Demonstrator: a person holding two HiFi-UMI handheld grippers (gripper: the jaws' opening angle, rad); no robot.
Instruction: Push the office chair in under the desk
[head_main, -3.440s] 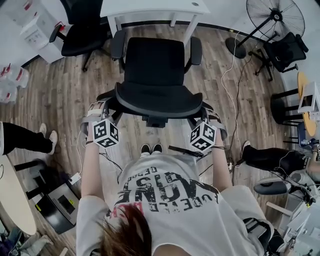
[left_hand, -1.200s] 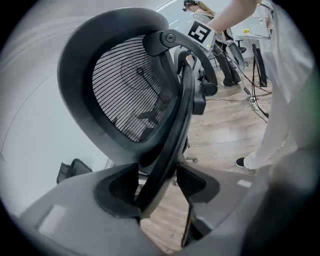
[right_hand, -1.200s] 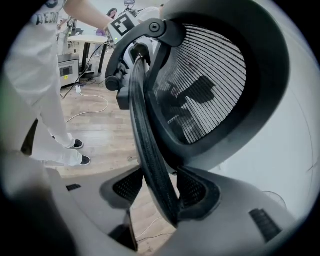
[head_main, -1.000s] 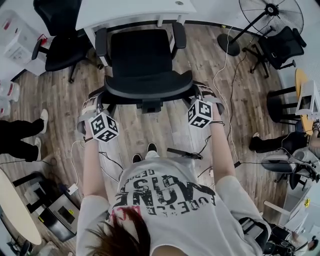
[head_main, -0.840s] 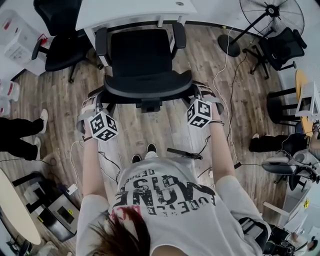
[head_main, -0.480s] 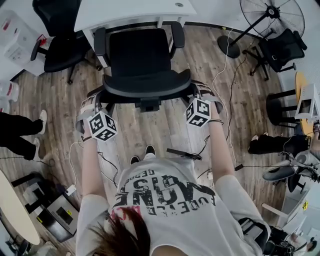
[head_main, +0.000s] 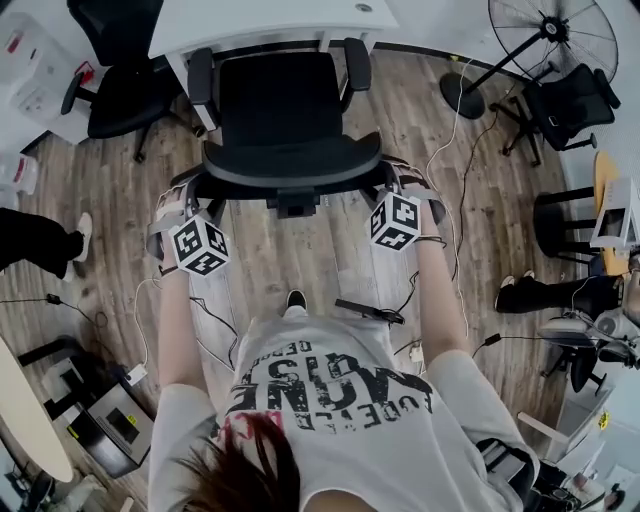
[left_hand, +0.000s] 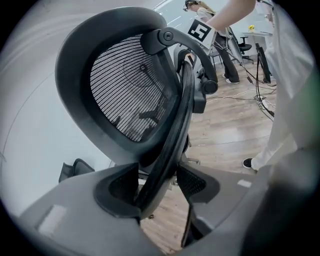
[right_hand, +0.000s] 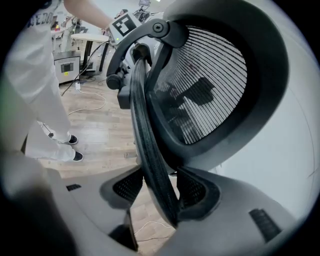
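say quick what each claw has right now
left claw: shut on the chair back's rim
right claw: shut on the rim's other side

Brown wood-plank floor (head_main: 300, 250) carries black mesh-back office chair (head_main: 285, 110) btwn both jaws, white table (head_main: 250, 20) just beyond it. Black pedestal fan (head_main: 552, 30) stands well out past right-hand jaws, second black chair (head_main: 115, 90) past left-hand ones.
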